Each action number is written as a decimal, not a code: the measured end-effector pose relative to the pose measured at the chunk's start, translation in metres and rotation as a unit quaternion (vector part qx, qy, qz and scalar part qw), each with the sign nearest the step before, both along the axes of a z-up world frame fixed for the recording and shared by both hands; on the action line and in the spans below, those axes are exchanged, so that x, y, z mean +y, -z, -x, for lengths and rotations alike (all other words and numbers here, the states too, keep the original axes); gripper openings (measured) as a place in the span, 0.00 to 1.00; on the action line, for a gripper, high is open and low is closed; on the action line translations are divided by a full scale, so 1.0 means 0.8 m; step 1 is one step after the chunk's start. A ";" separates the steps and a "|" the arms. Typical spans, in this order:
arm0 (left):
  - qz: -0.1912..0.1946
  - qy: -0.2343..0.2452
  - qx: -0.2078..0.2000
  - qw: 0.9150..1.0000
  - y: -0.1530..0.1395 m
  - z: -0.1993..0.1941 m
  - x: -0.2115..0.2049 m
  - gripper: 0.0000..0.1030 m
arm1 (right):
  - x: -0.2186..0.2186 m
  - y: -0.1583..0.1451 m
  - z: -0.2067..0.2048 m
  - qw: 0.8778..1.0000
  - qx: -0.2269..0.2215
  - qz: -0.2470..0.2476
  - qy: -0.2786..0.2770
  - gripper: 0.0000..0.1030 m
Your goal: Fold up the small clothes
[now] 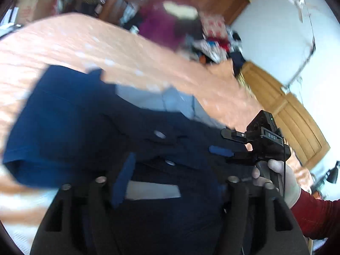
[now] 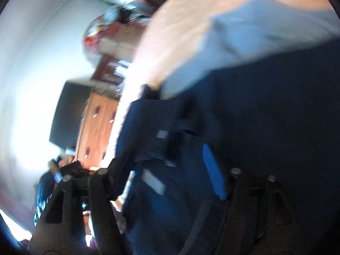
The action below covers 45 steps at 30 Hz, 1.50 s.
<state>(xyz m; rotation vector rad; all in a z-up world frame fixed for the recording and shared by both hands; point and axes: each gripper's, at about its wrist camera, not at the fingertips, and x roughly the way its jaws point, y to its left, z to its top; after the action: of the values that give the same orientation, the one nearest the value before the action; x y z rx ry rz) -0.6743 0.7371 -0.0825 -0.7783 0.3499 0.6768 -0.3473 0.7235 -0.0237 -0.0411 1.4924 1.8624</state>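
Both grippers, left gripper (image 1: pixel 170 182) and right gripper (image 2: pixel 167 176), had jaws clamped on the navy garment (image 1: pixel 63 127), raised above the bed (image 1: pixel 63 42); folding appeared unfinished.

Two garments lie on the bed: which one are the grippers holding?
The dark navy garment with the buttons; the pale blue garment lies flat on the peach bedspread behind it.

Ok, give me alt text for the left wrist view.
Blurred fisheye view: a navy garment lies between the left gripper fingers on a peach bedspread. At right, a gloved hand holds the right gripper at the fabric's edge.
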 end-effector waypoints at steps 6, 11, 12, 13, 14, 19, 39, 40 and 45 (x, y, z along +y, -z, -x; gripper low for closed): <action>0.058 -0.050 -0.047 0.996 0.044 0.058 0.012 0.69 | 0.034 0.026 0.062 0.994 -0.065 0.075 -0.055 0.57; 0.055 -0.049 -0.062 0.995 0.046 0.059 0.014 0.69 | 0.042 0.036 0.061 0.996 -0.030 0.073 -0.039 0.57; 0.056 -0.049 -0.063 0.995 0.048 0.064 0.008 0.69 | 0.048 0.037 0.065 0.996 -0.029 0.072 -0.042 0.57; 0.056 -0.049 -0.063 0.995 0.049 0.064 0.009 0.69 | 0.055 0.038 0.071 0.996 -0.030 0.074 -0.045 0.57; 0.055 -0.049 -0.065 0.995 0.048 0.066 0.007 0.69 | 0.059 0.041 0.075 0.996 -0.031 0.075 -0.047 0.57; 0.050 -0.053 -0.070 0.995 0.043 0.067 0.005 0.69 | 0.065 0.040 0.081 0.995 -0.057 0.063 -0.049 0.03; 0.052 -0.106 -0.032 0.992 0.038 0.098 -0.023 0.75 | -0.124 -0.045 -0.166 0.982 -0.090 -0.016 0.164 0.01; 0.055 -0.107 -0.029 0.992 0.038 0.097 -0.022 0.75 | -0.127 -0.033 -0.172 0.981 -0.094 -0.006 0.169 0.01; 0.062 -0.112 -0.012 0.992 0.040 0.091 -0.020 0.75 | -0.145 -0.010 -0.184 0.976 -0.093 0.012 0.199 0.01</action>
<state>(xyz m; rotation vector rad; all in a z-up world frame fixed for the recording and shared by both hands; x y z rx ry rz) -0.7470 0.7213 -0.1145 -0.9528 0.2870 0.8620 -0.1999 0.6073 -0.0159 0.0662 1.2864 1.4768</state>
